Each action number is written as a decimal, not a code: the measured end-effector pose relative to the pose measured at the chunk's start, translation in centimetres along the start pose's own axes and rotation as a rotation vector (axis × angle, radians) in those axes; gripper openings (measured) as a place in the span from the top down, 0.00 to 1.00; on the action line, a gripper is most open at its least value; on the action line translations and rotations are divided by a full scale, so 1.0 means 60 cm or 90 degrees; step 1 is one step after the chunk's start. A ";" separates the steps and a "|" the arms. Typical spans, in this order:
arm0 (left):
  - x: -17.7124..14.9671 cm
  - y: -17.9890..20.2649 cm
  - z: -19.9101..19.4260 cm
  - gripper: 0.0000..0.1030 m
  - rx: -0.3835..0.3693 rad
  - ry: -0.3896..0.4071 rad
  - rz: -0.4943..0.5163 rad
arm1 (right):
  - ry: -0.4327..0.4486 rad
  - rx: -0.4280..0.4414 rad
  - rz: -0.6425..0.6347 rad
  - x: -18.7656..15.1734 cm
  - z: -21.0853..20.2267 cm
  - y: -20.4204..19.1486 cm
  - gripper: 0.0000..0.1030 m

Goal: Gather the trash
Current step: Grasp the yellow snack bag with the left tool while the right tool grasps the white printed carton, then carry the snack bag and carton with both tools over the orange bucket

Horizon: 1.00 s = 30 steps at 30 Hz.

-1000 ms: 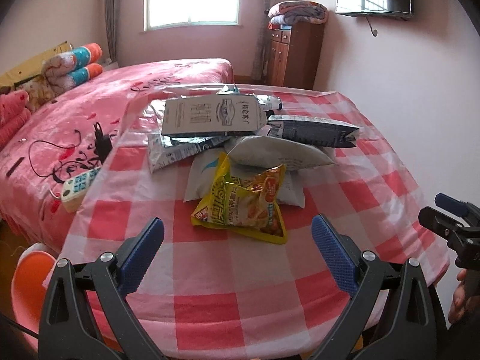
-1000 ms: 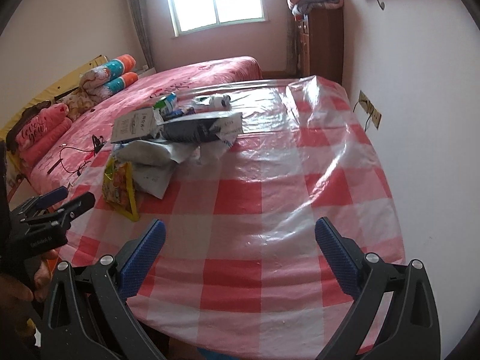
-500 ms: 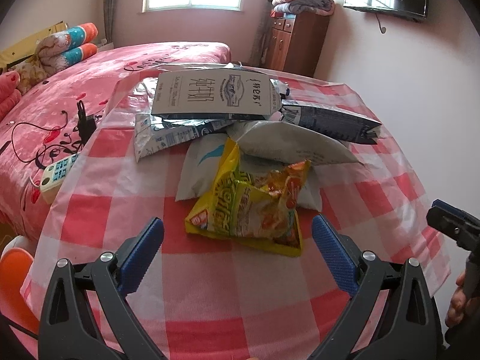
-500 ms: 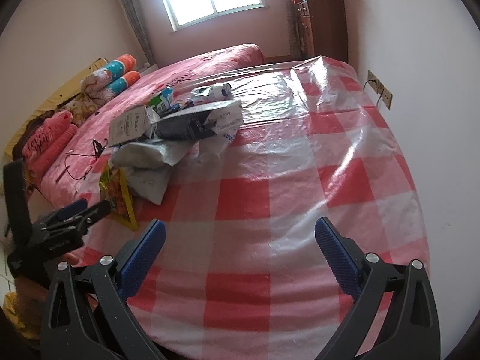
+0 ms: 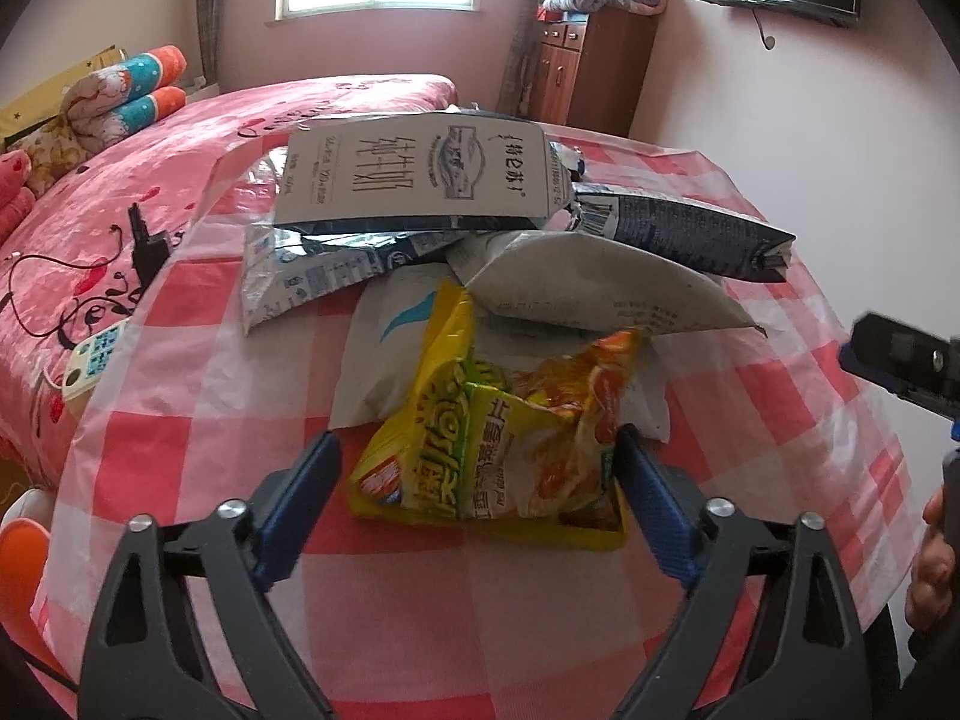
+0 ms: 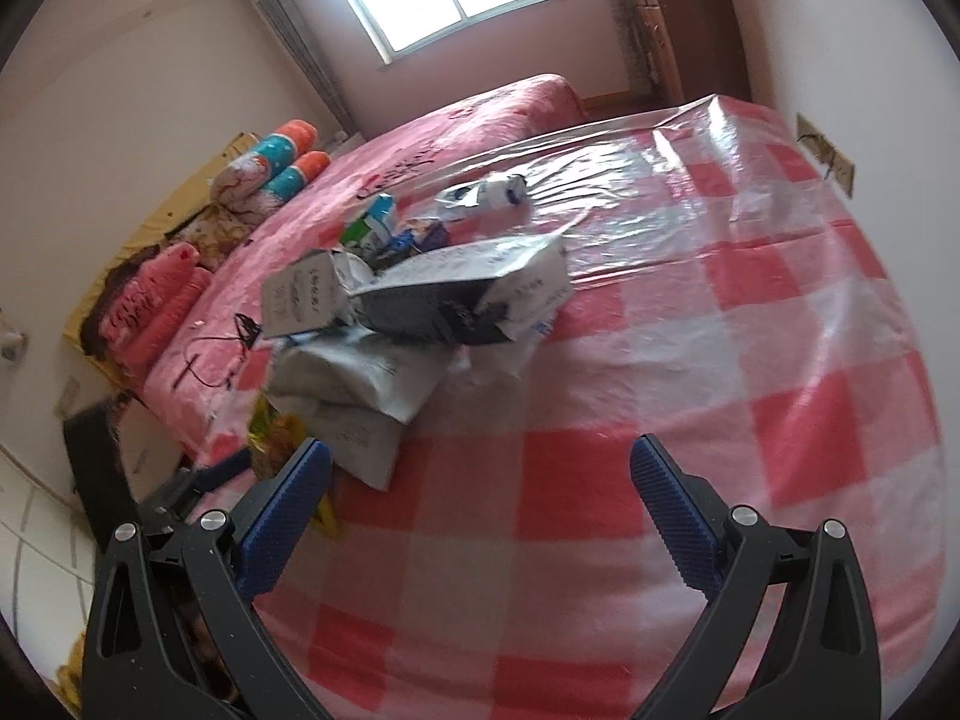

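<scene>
Pink walls, a bright window and a bed with a pink cover surround a table [image 5: 198, 444] under a red-and-white checked plastic cloth.

From the left wrist camera, a pile of trash lies on this table. Nearest is a yellow noodle wrapper [image 5: 498, 450], crumpled and puffed up. Behind it lie a white mailer bag [image 5: 600, 294], a grey carton [image 5: 420, 180] on top, and a dark flattened carton [image 5: 690, 231] to the right. The left gripper [image 5: 477, 480] has its 2 blue pads on both sides of the wrapper and the jaws are closing; the right pad looks to touch the wrapper's edge, while a gap remains at the left pad, so it is not clamped yet. At the right edge the other tool and part of a hand [image 5: 930, 564] are visible.

From the right wrist camera, the same pile sits to the left, with the dark flattened carton on top and a small white bottle [image 6: 498, 192] further back. The right gripper [image 6: 480, 498] hangs over bare cloth with the jaws wide apart – nothing is between them.

For the step in hand, I think the left pads should go a little lower and deeper – to the middle of the wrapper – before they close fully. The foil is slippery and full of air, so a grip on the edge alone could slide off. The lift should be straight up, so that the mailer bag under it is not dragged.
</scene>
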<state>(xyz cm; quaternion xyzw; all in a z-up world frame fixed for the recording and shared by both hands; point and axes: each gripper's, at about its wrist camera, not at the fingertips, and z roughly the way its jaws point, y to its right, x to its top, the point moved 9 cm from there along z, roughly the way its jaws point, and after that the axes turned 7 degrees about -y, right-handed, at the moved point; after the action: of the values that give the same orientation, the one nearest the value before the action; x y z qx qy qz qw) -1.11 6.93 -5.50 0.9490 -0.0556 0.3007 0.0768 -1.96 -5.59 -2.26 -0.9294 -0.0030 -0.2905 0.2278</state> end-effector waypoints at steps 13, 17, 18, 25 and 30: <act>0.001 -0.001 0.009 0.28 -0.026 0.000 -0.016 | 0.051 -0.035 -0.084 0.105 0.002 -0.015 0.05; -0.003 -0.010 0.009 0.31 -0.028 0.000 -0.023 | 0.049 -0.053 -0.129 0.144 0.019 -0.024 0.05; -0.004 -0.011 0.009 0.31 -0.030 -0.001 -0.026 | 0.047 -0.052 -0.141 0.151 0.024 -0.028 0.08; -0.009 -0.018 0.005 0.35 -0.033 -0.001 -0.031 | -0.060 -0.018 -0.222 0.167 0.104 -0.043 0.16; -0.013 -0.023 0.001 0.36 -0.032 -0.003 -0.036 | -0.098 -0.014 -0.260 0.135 0.123 -0.049 0.15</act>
<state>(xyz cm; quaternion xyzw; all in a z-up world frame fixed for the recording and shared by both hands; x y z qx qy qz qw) -1.51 8.34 -6.14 0.9487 -0.0365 0.2947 0.1086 8.33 -0.84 -1.98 -0.9313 -0.2058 -0.2587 0.1531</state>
